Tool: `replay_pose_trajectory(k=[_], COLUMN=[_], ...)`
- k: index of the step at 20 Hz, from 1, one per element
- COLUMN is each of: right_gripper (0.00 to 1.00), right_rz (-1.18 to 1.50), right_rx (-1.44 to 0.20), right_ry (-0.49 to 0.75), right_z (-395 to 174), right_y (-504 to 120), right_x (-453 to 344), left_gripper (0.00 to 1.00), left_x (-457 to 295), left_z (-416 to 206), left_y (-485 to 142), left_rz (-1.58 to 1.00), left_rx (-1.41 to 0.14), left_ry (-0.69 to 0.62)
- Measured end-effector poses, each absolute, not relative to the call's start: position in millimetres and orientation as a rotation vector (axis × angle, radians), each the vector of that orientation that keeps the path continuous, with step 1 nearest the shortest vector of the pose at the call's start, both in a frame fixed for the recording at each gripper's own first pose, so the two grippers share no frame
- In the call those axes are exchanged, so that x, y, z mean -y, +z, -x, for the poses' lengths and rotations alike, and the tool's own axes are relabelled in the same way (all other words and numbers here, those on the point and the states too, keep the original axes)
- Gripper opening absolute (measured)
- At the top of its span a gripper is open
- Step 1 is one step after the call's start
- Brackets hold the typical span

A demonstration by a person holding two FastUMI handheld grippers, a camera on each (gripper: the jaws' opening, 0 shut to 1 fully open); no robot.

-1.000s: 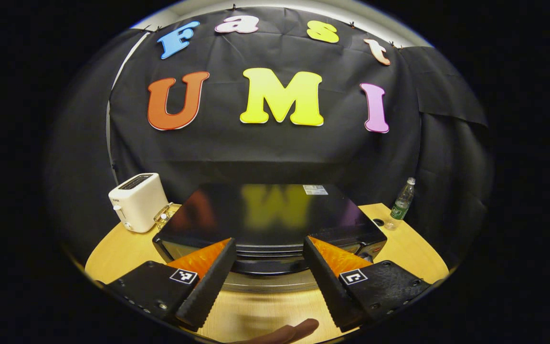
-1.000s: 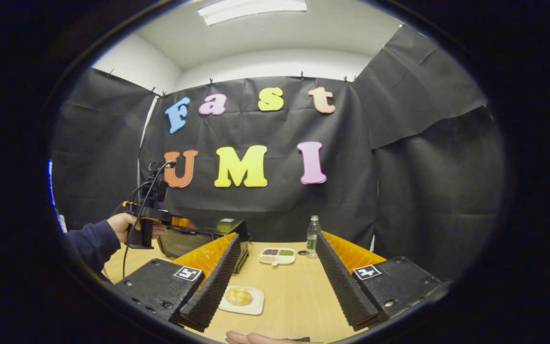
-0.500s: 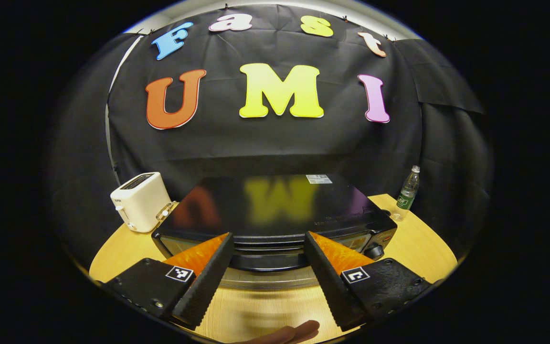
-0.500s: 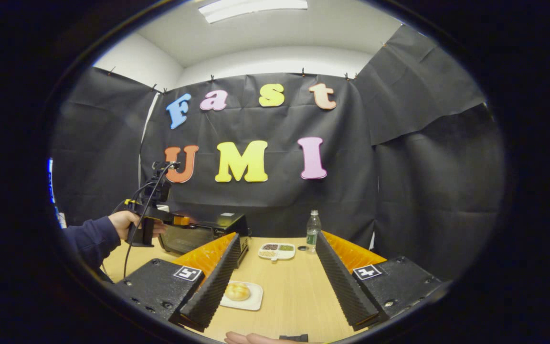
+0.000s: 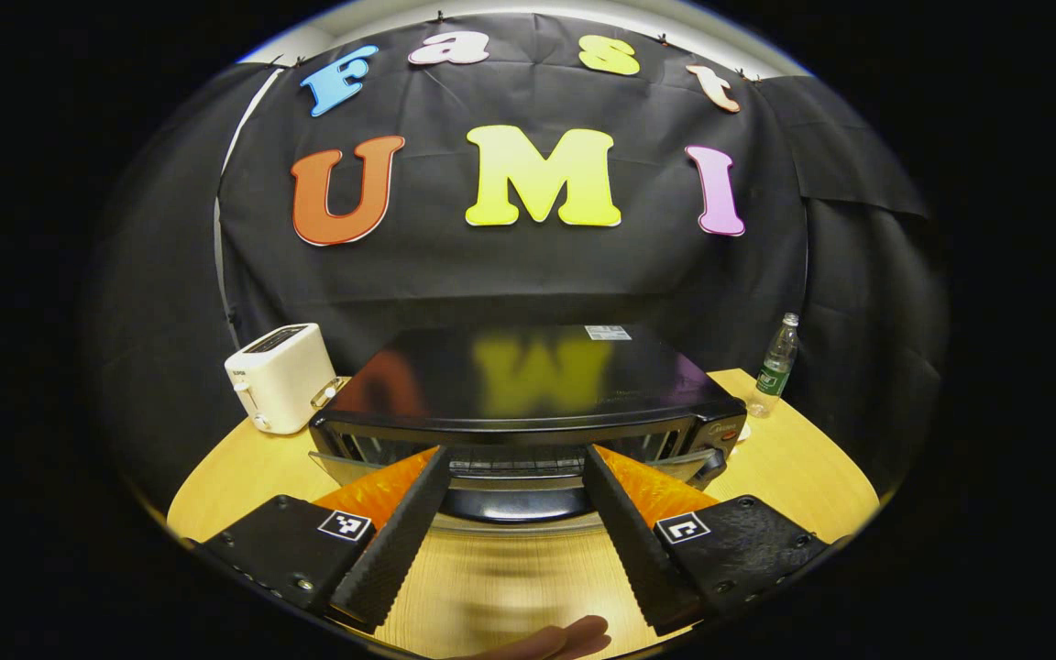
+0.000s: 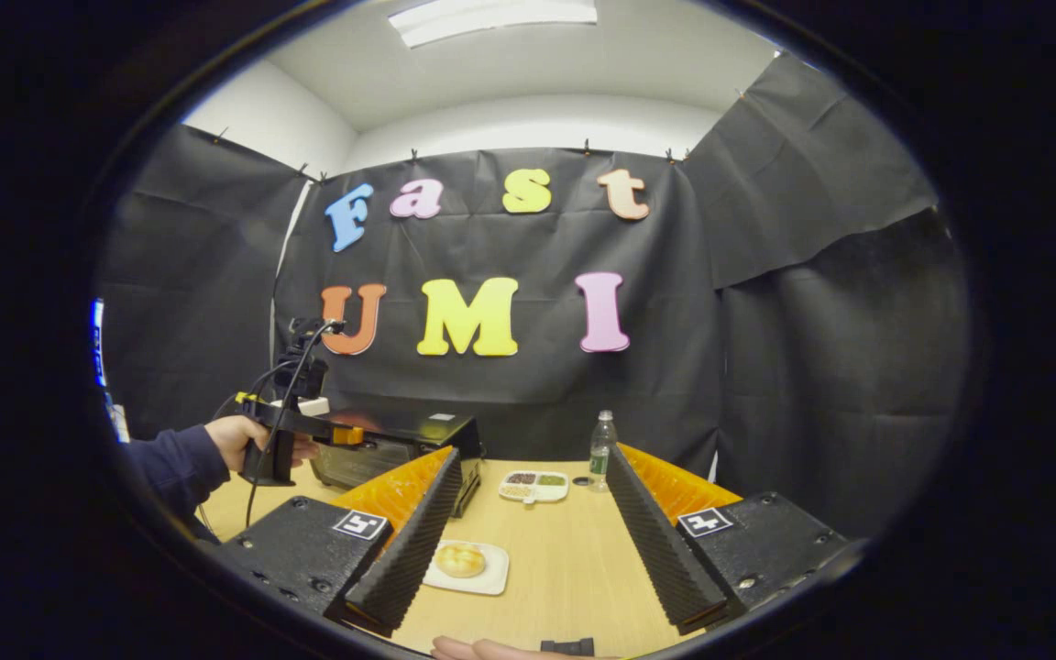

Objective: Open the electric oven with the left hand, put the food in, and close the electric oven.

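Observation:
The black electric oven (image 5: 528, 376) stands in front of my left gripper (image 5: 511, 454). Its door is tilted out at the top, and a gap shows the wire rack (image 5: 510, 463) inside. The fingers are spread apart on either side of the door handle (image 5: 514, 504), not pressing on it. In the right gripper view a hand (image 6: 235, 438) holds that gripper (image 6: 345, 434) at the top front of the oven (image 6: 400, 440). My right gripper (image 6: 533, 454) hovers open over the table. A bread roll (image 6: 460, 558) lies on a white plate (image 6: 491, 579) beside its left finger.
A white toaster (image 5: 282, 376) stands left of the oven. To the right are a water bottle (image 5: 774, 367) and a divided white dish (image 6: 533, 486) with dark and green fillings. The wooden table (image 5: 785, 458) has open surface in front of the oven.
The oven door has come away from the body at its top, opening a gap that shows the rack. The left gripper has drawn back a little. The right gripper has hardly moved.

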State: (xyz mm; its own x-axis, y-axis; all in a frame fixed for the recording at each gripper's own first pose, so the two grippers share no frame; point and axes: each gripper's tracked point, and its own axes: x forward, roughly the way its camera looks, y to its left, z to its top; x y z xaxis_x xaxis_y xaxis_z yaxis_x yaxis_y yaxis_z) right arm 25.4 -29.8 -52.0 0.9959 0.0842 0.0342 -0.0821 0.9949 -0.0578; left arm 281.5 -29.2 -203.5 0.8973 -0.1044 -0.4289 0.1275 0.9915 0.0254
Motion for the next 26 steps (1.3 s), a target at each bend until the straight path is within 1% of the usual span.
replay_pose_trajectory(k=[9, 15, 26], right_gripper=[0.97, 0.97, 0.97], right_rz=[0.057, 0.066, 0.101], right_rx=[0.017, -0.024, -0.048], right_ry=[0.104, 0.120, 0.138], right_z=[-17, -17, -16], right_y=[-51, -64, -76], right_x=[16, 2, -13], left_gripper=[0.98, 0.97, 0.98], left_x=[27, 25, 24], left_z=[-252, -232, -202], left_y=[-212, -222, -241], left_rz=[-0.055, -0.066, -0.076], left_rx=[-0.440, -0.474, -0.499], left_ry=[-0.132, -0.126, -0.121])
